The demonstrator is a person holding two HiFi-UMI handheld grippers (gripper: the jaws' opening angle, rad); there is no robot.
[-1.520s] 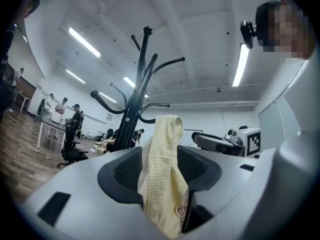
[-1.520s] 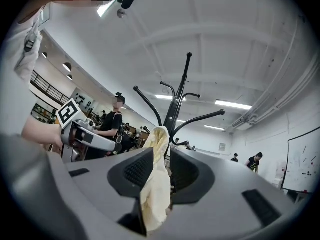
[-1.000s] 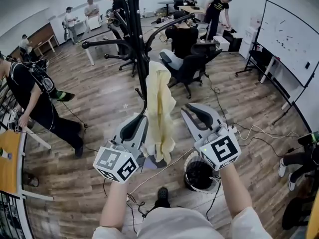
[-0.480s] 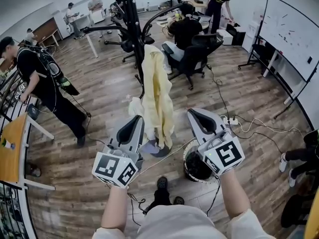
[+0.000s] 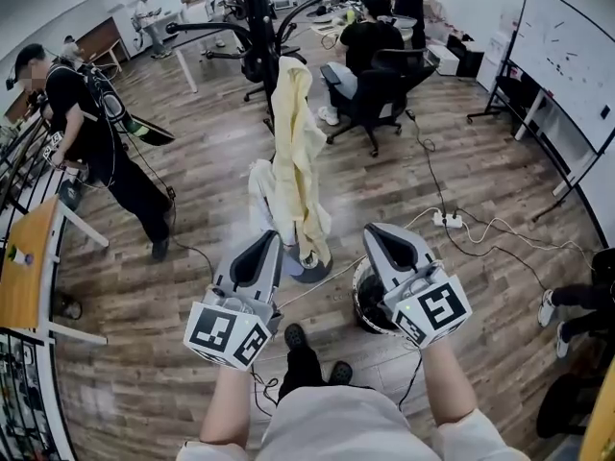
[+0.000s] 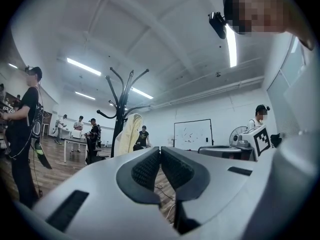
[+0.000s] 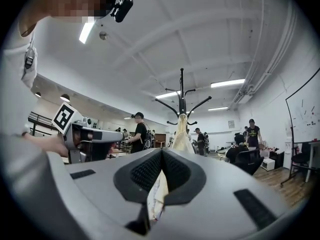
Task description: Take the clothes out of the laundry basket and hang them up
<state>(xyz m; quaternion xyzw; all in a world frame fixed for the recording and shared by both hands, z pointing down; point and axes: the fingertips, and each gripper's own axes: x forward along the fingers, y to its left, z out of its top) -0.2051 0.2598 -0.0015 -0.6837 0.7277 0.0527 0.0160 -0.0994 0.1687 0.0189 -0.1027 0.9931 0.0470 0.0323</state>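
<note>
Both grippers are held level and close to the body. The left gripper [image 5: 261,250] has its jaws pressed together on nothing, and the right gripper [image 5: 384,238] is likewise closed and empty. The yellow garment [image 5: 296,152] hangs on the black coat rack [image 5: 258,27], well ahead of both tips and between their lines. The black laundry basket [image 5: 358,294] sits on the floor just below the right gripper. Open wood floor lies between, edged by an office chair [image 5: 380,89] to the right and a standing person [image 5: 96,152] to the left.
</note>
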